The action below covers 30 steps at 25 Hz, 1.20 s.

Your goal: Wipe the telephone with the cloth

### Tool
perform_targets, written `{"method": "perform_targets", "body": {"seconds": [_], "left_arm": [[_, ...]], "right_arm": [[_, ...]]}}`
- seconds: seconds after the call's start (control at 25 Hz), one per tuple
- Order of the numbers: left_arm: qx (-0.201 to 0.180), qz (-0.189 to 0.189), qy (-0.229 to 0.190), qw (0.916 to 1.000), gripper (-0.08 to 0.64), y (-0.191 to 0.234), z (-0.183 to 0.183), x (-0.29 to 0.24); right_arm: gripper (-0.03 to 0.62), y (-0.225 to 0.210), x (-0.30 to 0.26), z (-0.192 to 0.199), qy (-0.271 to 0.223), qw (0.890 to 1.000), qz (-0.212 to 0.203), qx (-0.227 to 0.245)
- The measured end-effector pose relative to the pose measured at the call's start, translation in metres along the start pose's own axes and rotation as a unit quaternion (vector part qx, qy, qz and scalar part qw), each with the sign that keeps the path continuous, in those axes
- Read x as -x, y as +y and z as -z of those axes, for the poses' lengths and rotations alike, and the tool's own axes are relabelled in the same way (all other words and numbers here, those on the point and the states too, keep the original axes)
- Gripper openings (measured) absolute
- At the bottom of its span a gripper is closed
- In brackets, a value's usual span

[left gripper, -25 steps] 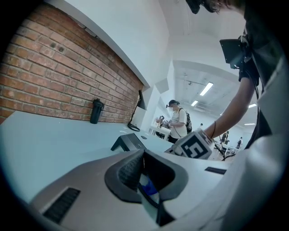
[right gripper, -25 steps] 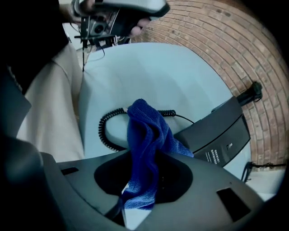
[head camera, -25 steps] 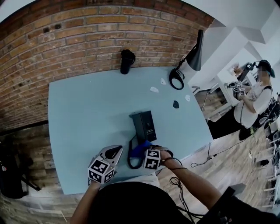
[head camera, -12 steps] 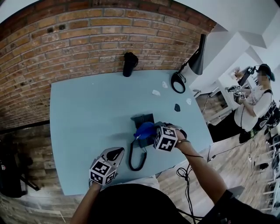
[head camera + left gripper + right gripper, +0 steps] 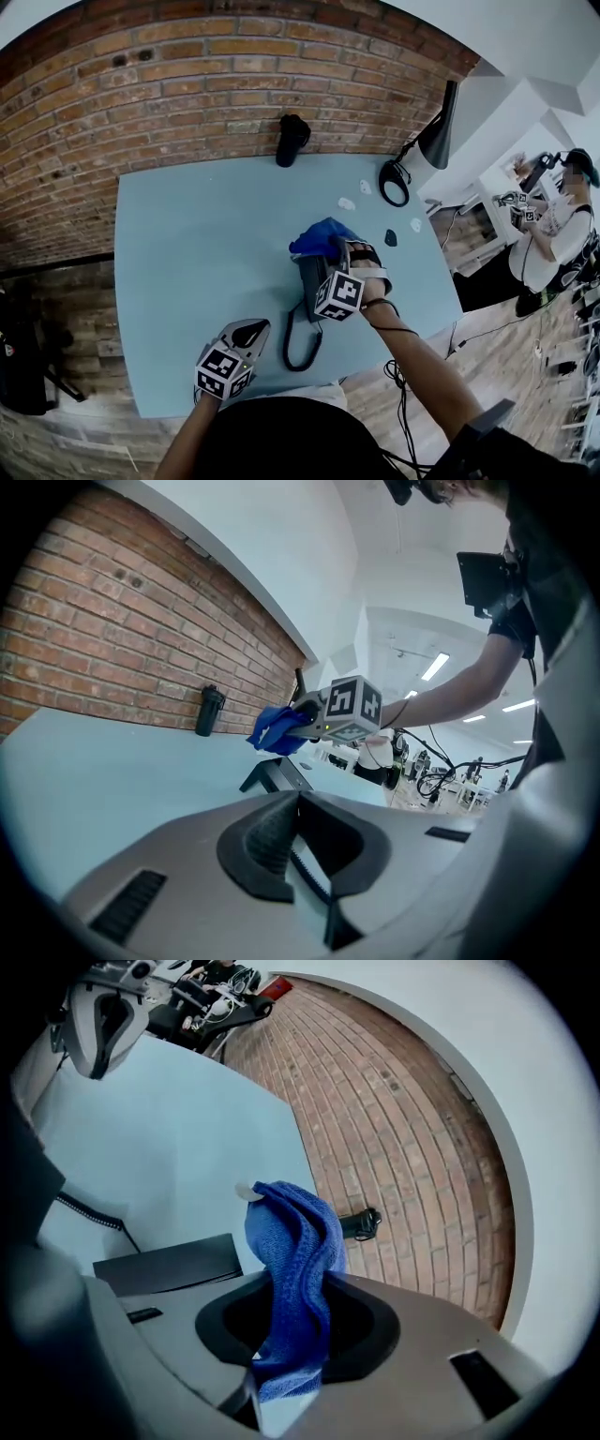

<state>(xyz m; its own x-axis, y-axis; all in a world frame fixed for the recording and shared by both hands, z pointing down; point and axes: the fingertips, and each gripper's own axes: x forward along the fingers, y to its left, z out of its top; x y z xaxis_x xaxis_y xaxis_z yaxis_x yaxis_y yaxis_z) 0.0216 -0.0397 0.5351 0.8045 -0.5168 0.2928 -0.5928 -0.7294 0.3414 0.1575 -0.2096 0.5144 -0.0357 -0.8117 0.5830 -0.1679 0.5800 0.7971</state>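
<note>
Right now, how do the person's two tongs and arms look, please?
Both the left tongs and right tongs have light grey shells with black ribbed pads. Each carries a white cube with black square markers. A black cable hangs from the right wrist. The person wears a black top; the forearms are uncovered.

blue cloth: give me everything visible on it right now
The blue cloth looks like terry or microfibre, soft with a nubby pile. It is bunched into a folded strip, pinched between the jaws of the right gripper, with its loose end sticking out past them. It hangs over the far end of the black telephone on the light blue table; whether it touches the telephone isn't clear.
</note>
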Motion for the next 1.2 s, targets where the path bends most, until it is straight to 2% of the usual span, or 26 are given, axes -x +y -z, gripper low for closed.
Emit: {"method": "perform_targets", "body": {"seconds": [0.16,0.32,0.48,0.64,1.2], "left_arm": [[0.008,-0.01,-0.004,0.9999,0.008,0.006,-0.002,0.002],[0.011,-0.013,0.001,0.9999,0.007,0.009,0.0,0.003],[0.016,-0.014,0.002,0.9998,0.008,0.013,0.001,0.003],[0.019,-0.01,0.005,0.9998,0.008,0.01,0.004,0.001],[0.019,0.001,0.016,0.9997,0.007,0.009,0.009,-0.003]], "right_arm": [[0.123,0.034,-0.021,0.006,0.02,0.999,-0.031,-0.003],[0.123,0.067,-0.038,0.008,0.032,0.997,-0.065,0.018],[0.123,0.073,-0.042,0.007,0.036,0.997,-0.07,0.023],[0.121,0.073,-0.042,0.008,0.047,0.994,-0.096,0.018],[0.112,0.075,-0.041,0.007,0.05,0.995,-0.084,-0.003]]}}
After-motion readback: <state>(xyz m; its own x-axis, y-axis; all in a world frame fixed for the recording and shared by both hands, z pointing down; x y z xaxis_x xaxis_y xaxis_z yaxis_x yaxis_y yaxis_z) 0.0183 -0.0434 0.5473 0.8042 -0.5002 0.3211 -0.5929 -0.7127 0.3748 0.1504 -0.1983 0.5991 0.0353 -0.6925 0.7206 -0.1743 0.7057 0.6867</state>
